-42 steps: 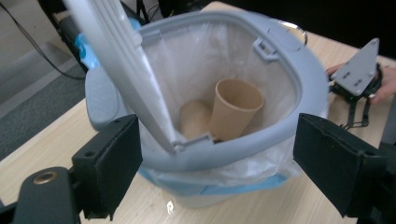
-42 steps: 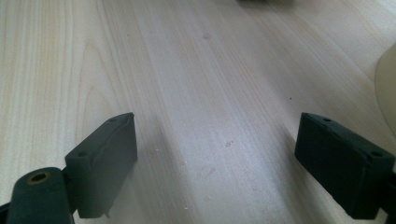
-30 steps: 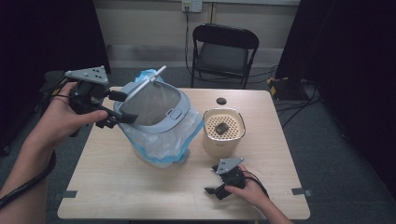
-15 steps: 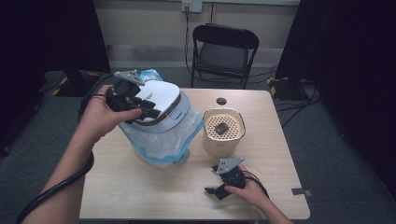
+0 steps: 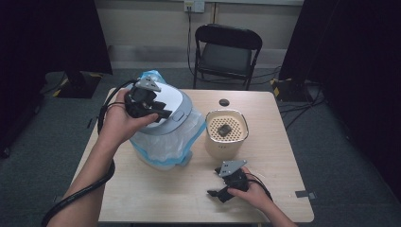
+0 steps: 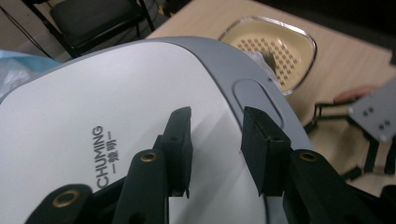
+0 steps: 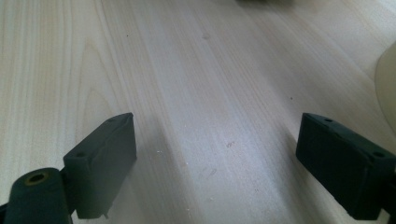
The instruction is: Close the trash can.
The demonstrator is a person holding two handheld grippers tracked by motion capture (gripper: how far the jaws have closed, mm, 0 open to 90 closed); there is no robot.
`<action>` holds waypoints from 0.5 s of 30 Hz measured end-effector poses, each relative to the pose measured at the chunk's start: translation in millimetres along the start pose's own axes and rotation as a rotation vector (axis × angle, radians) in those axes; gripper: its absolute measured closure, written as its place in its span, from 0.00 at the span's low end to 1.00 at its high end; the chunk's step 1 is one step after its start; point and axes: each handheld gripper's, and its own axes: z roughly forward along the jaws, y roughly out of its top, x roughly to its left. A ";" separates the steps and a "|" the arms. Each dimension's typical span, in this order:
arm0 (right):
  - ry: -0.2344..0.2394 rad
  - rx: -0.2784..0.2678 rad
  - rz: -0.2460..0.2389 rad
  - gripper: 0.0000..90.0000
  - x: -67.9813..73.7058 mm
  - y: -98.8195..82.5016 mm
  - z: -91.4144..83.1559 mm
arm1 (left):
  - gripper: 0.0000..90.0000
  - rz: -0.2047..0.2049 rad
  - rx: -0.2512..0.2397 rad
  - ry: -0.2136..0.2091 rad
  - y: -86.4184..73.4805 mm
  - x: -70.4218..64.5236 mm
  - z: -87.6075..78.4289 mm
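Left gripper jaws slightly apart, empty, just above white lid of bag-lined bin; release button just beyond the tips. Judged step: press lid shut squarely, evenly. Right gripper jaws wide apart, empty, over bare counter.

1. In your left gripper view, the white lid ran off the left and bottom edges, so its printed word read only "CHUMING", the start cut away.
2. The perforated beige container was partly hidden behind that lid.
3. Your right tool showed there blurred, cut by the right edge.
4. In the high view, the small dark piece on the container was too small to identify.
5. Your left hand hid part of the lid there.
6. In your right gripper view, a pale curved shape was cut off at the right edge.
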 end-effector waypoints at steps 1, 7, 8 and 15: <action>-0.003 0.002 -0.001 0.13 0.1 0.0 -0.2 | 0.48 0.005 0.033 0.063 3.1 -1.2 -0.7; -0.004 0.002 0.001 0.13 0.4 0.0 -0.3 | 0.17 0.022 -0.064 -0.042 -5.1 -13.1 -21.9; -0.004 0.002 0.001 0.13 0.3 0.0 -0.3 | 0.18 0.018 -0.082 -0.064 -9.4 -15.3 -27.1; -0.004 0.002 0.001 0.13 0.4 0.0 -0.3 | 0.17 -0.031 -0.085 -0.117 -64.6 -26.9 -45.1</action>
